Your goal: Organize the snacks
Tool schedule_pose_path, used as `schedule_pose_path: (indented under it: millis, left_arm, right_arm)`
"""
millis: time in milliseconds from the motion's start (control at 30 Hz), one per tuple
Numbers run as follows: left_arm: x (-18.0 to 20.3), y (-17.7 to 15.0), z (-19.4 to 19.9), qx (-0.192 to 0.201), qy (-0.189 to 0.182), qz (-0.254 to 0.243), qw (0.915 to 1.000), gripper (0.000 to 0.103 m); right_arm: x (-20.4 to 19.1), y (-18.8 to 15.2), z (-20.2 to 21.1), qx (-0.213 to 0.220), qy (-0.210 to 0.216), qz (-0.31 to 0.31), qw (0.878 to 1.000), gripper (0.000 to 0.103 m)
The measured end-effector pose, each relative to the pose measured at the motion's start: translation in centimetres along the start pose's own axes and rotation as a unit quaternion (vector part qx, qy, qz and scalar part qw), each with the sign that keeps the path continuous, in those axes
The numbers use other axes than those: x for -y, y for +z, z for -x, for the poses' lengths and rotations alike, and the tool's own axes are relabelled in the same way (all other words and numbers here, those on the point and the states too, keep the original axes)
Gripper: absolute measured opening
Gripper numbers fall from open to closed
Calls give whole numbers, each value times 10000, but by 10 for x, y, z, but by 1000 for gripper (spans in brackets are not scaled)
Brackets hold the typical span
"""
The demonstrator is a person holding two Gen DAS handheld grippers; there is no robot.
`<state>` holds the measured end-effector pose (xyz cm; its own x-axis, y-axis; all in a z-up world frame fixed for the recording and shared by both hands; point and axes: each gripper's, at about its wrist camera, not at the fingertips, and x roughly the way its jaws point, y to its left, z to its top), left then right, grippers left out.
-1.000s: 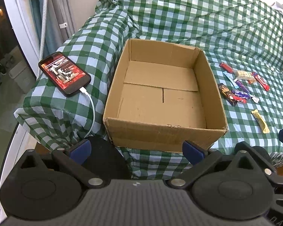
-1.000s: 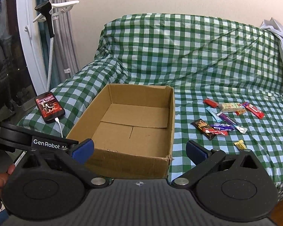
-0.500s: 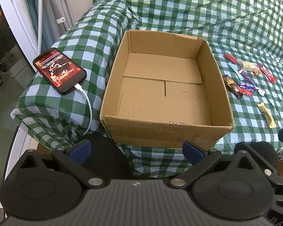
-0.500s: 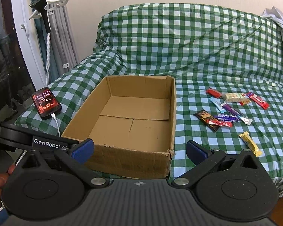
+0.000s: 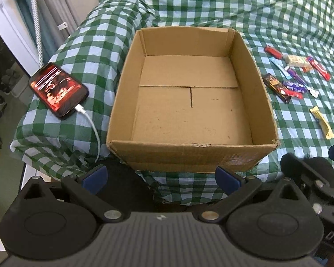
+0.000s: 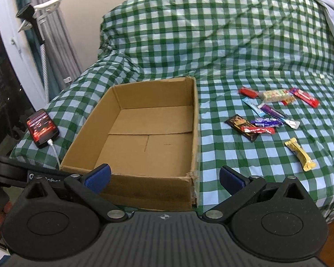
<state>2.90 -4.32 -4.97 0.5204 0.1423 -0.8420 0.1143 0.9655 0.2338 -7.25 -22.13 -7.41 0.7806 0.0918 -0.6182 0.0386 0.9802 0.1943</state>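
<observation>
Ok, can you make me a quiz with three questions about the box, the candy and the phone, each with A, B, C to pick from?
1. Where are the snacks?
A. inside the box
B. on the checked cloth, right of the box
C. on the phone

2. What colour is the snack lying alone nearest the camera?
A. yellow
B. green
C. white

3. How is the phone?
A. screen dark
B. inside the box
C. screen lit, with a cable plugged in

Answers:
1 B: the box holds nothing, and the wrappers lie on the cloth beside it.
2 A: the lone bar has a yellow wrapper.
3 C: the phone glows red and a white cable runs from its end.
</observation>
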Motion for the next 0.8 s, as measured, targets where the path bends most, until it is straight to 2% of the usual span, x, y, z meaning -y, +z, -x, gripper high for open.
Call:
schedule_pose_path:
  millis: [167,433,600,700,800]
  left_arm:
    - [26,11,-3,-79,24,-222,9997,103]
    - [84,33,-8,-231,-162,-708,9971,103]
    - [126,57,-12,-200,-370,-1005,9941,103]
    - [151,75,-15,-186,-555,-1127,9919,103]
    - [175,96,-25,-266,-797,-1132,9900,103]
  right_arm:
    - [29,5,-4,23,-126,-330,9994,103]
    - [104,13,-11,191,-524,-1009,9933,103]
    - [173,18,-23,443,-1393,-1294,9808,103]
    - [226,15,-52,227,-1802,-1451,9726,103]
    - [266,10,-86,-110,-1994,-1529,9678,103]
